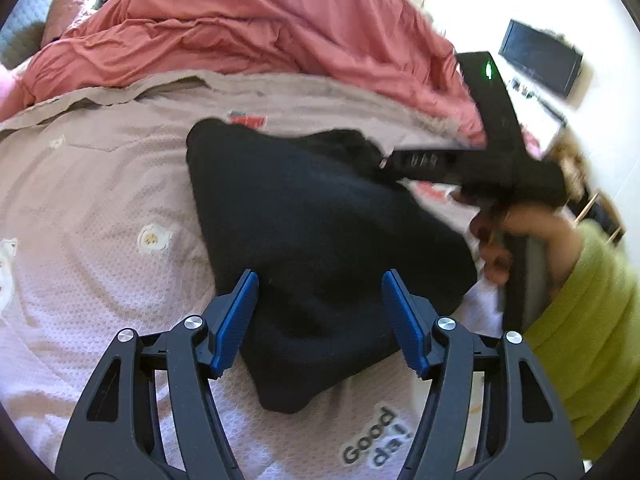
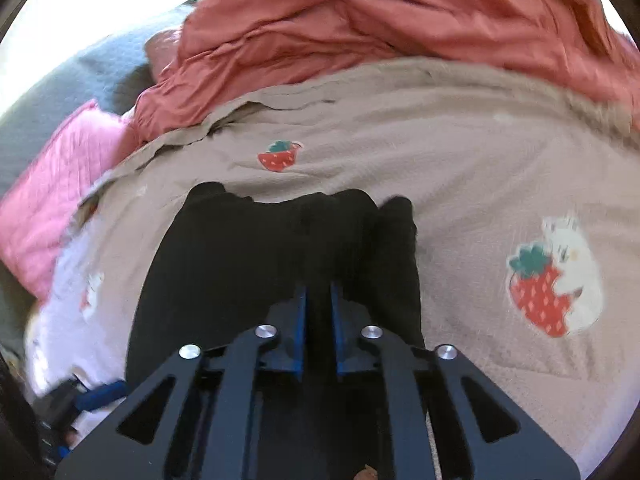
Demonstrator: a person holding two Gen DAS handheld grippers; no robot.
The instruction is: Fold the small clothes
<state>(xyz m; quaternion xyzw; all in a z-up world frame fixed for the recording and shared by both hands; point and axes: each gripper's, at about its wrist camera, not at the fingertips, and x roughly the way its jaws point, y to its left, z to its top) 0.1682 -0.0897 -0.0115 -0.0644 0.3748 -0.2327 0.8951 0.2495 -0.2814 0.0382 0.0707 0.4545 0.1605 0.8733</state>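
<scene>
A black garment (image 1: 312, 208) lies bunched on the pale blanket (image 1: 100, 208), its near corner pointing toward me. In the left wrist view my left gripper (image 1: 320, 276) hovers over the near part of the garment. It is open, and its blue pads (image 1: 240, 312) stand wide apart with the cloth lying below and between them. My right gripper (image 1: 384, 163) comes in from the right, held by a hand, with its tip at the garment's far right corner. In the right wrist view the right gripper (image 2: 320, 294) is shut, with a fold of the black garment (image 2: 240, 260) pinched between its pads.
A crumpled red duvet (image 1: 240, 28) is heaped along the far side of the bed, and a pink pillow (image 2: 60, 184) lies at the left. The blanket has strawberry prints (image 2: 548, 292). A green sleeve (image 1: 592, 320) fills the right edge. A white cloth (image 1: 484, 304) shows beside the garment.
</scene>
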